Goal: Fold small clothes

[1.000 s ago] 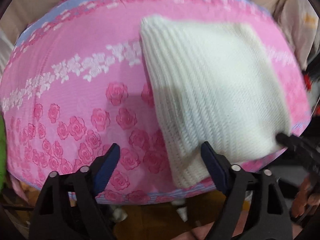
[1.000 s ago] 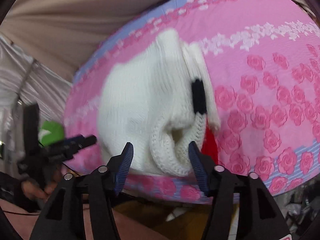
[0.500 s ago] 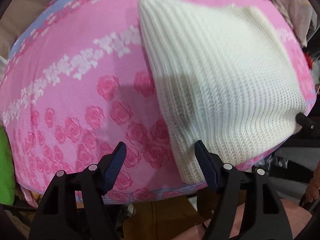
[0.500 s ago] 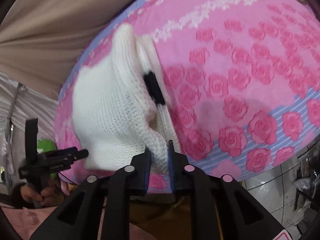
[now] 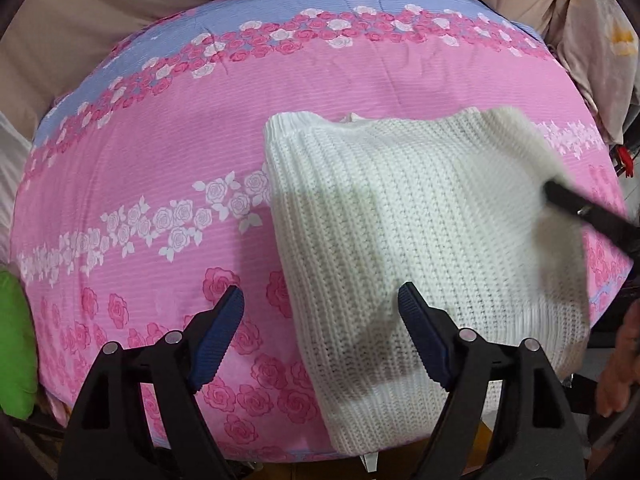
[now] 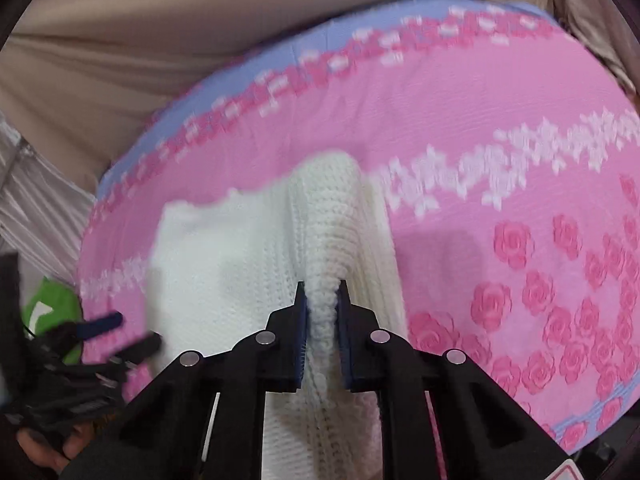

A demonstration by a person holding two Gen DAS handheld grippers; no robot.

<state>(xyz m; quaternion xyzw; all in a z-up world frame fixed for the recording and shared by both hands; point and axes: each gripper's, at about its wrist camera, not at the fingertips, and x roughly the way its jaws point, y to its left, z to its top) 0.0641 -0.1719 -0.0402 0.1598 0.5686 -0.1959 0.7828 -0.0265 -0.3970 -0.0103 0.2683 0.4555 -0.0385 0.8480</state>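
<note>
Pink rose-print cloth (image 5: 168, 152) with a pale blue far border covers the worktop, and beige fabric (image 5: 100, 20) hangs behind it. On the right half of the cloth, in the left wrist view, lies a white knit sweater (image 5: 420, 220), reaching from mid-surface to the near edge, where its ribbed hem hangs slightly over. A green object (image 5: 14, 344) shows at the far left edge of that view.

The left hand-held gripper (image 5: 320, 328) hovers over the near part of the cloth with its jaws wide and nothing between them; they have just been opening. Its right blue pad (image 5: 420, 340) sits over the sweater's near left part, its left pad over bare pink cloth.

The right hand-held gripper (image 6: 322, 336) has just been closing and now stands narrow, pinching a raised ridge of the sweater (image 6: 240, 272) between its blue pads. From that pinch the knit lifts in a fold running away toward the far side, while the rest lies flat to the left. In the left wrist view this gripper appears as a dark bar at the sweater's right edge, blurred. A person's hand (image 6: 44, 448) shows at the lower left of the right wrist view.
</note>
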